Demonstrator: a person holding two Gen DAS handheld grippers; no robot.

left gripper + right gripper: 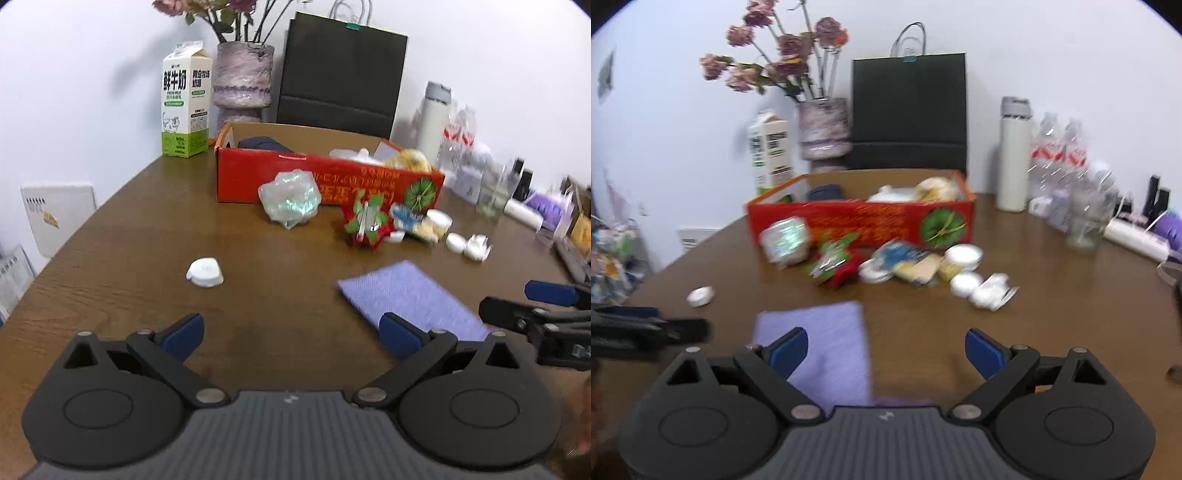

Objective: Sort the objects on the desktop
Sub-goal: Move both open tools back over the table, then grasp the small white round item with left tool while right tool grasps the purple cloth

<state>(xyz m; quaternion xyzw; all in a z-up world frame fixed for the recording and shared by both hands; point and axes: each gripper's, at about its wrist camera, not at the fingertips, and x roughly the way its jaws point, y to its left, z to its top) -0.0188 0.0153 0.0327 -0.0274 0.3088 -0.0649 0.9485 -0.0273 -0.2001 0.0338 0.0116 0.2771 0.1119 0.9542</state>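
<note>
A red cardboard box (pixel 258 177) (pixel 849 221) stands at the back of the brown table and holds a dark pouch and pale packets. In front of it lie a clear plastic wad (pixel 290 199) (pixel 785 240), a red and green wrapper (pixel 365 221) (pixel 836 264), a blue and yellow snack packet (pixel 415 221) (pixel 908 260), white lids and a white packet (pixel 476 247) (pixel 991 291). A white cap (pixel 205 272) (pixel 700 296) lies apart at the left. A purple cloth (pixel 413 299) (pixel 827 350) lies flat near me. My left gripper (pixel 291 332) is open and empty. My right gripper (pixel 886 350) is open and empty, over the cloth's right edge.
A milk carton (pixel 186 107), a vase of dried flowers (pixel 242 81) and a black paper bag (pixel 340 77) stand behind the box. A white flask (pixel 1014 155), water bottles (pixel 1056 151), a glass (pixel 1086 225) and clutter line the right side.
</note>
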